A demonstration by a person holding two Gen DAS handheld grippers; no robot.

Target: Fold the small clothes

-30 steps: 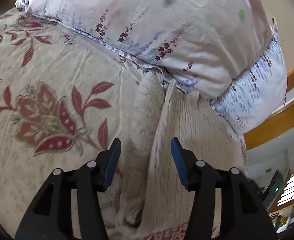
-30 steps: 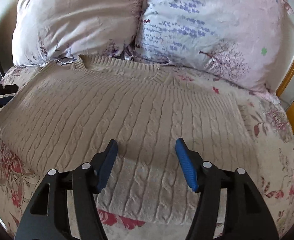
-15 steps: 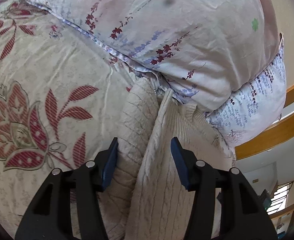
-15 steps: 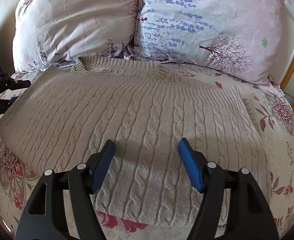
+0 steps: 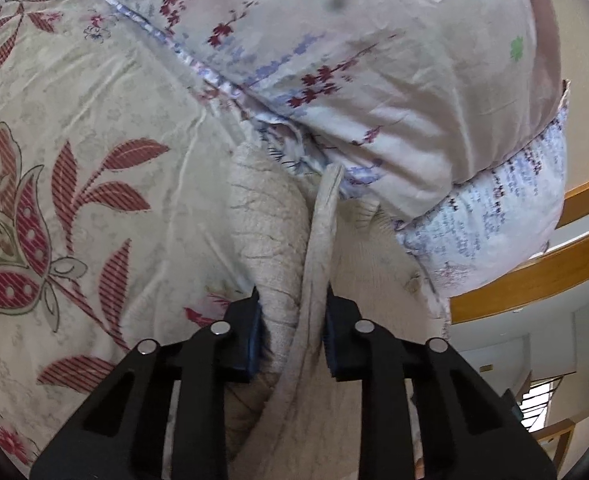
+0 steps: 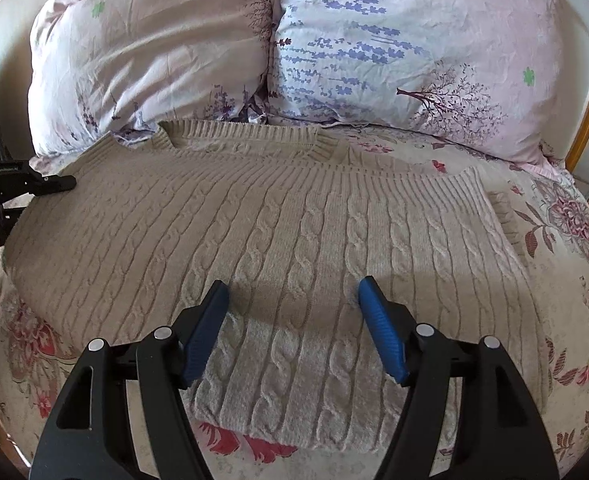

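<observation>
A beige cable-knit sweater [image 6: 278, 224] lies flat on the bed, its neck toward the pillows. My left gripper [image 5: 292, 300] has closed its blue pads on the sweater's left shoulder edge [image 5: 278, 248], where a sleeve lies folded under. It also shows at the left edge of the right wrist view [image 6: 26, 184], held by a hand. My right gripper [image 6: 294, 300] is open and empty, hovering above the sweater's lower middle.
Two floral pillows [image 6: 154, 52] [image 6: 414, 48] lean against the head of the bed behind the sweater. The floral bedsheet [image 5: 74, 160] spreads to the left. A wooden bed frame [image 5: 534, 272] runs along the right side.
My left gripper moved forward along the sweater's shoulder edge and closed on it. My right gripper drew back slightly and stayed open.
</observation>
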